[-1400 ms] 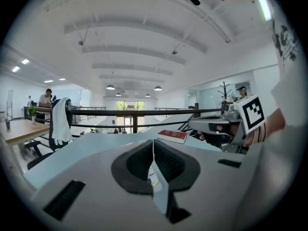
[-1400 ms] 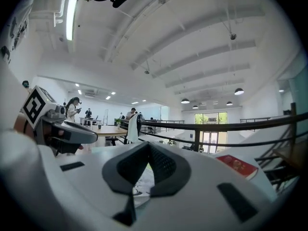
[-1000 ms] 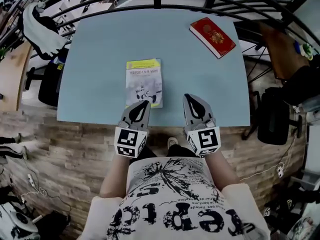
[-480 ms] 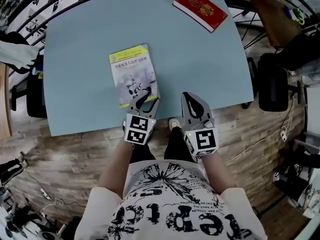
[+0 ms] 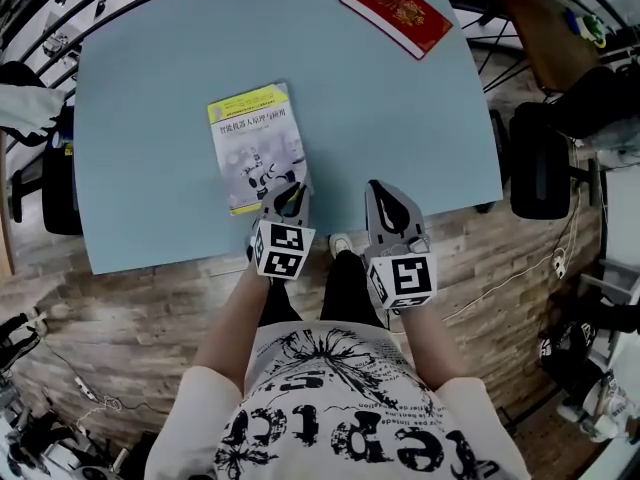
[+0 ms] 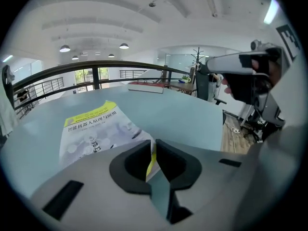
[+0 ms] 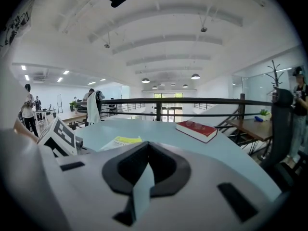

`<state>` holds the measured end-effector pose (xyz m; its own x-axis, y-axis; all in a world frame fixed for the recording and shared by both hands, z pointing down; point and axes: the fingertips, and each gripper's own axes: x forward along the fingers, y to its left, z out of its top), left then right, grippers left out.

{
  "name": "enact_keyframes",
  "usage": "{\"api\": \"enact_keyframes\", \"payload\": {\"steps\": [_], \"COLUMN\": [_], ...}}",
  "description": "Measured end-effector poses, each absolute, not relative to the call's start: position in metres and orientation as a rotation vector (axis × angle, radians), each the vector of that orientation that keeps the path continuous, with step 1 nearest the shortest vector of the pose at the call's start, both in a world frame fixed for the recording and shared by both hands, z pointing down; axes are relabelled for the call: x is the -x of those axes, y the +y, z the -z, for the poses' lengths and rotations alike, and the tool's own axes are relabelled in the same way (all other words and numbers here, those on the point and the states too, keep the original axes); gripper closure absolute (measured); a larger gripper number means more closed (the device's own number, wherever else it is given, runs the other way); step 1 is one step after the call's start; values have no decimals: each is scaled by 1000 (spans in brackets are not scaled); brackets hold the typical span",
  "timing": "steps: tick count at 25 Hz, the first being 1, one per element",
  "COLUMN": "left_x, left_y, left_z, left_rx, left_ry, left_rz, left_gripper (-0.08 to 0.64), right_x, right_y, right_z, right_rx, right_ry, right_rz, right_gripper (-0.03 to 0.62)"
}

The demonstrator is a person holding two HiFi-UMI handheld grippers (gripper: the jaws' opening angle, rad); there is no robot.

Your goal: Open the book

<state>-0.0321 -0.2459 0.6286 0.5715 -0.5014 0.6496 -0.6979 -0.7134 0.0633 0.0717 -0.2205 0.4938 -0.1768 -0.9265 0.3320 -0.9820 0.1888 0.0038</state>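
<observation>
Pale blue table [image 5: 400, 118] is showing wide bare surface to the right of the book [image 5: 255, 138] and beyond it. The book is lying flat, cover up, left of centre, with its near edge close to the table's near edge.

The left gripper [image 5: 290, 196] is reaching over that table edge to the book's near right corner. Its jaws are closing, almost together, with a yellow sliver of the cover's corner pinched upright between them.

The right gripper [image 5: 388, 196] is hovering just to the right over the near edge, apart from the book, with its jaws together on nothing.

A red book [image 5: 395, 11] is lying at the far right corner, well apart from everything else. A dark rail [image 6: 96, 65] is curving round the table's far side, and a black chair [image 5: 540, 163] is standing off the right edge.
</observation>
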Motion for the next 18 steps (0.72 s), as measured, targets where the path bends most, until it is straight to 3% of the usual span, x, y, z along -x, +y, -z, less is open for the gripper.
{"api": "enact_keyframes", "payload": {"steps": [9, 18], "left_x": [52, 126], "left_y": [-253, -262], "left_z": [-582, -506], "left_rx": [-2527, -2579], "left_ry": [-1015, -1209], "left_rz": [-714, -495], "left_gripper": [537, 538], "right_x": [-51, 25], "right_y": [-228, -244], "right_z": [-473, -444], "right_rx": [-1804, -1667], "right_ry": [-2267, -2426], "right_rz": [-267, -197], "right_gripper": [581, 581]}}
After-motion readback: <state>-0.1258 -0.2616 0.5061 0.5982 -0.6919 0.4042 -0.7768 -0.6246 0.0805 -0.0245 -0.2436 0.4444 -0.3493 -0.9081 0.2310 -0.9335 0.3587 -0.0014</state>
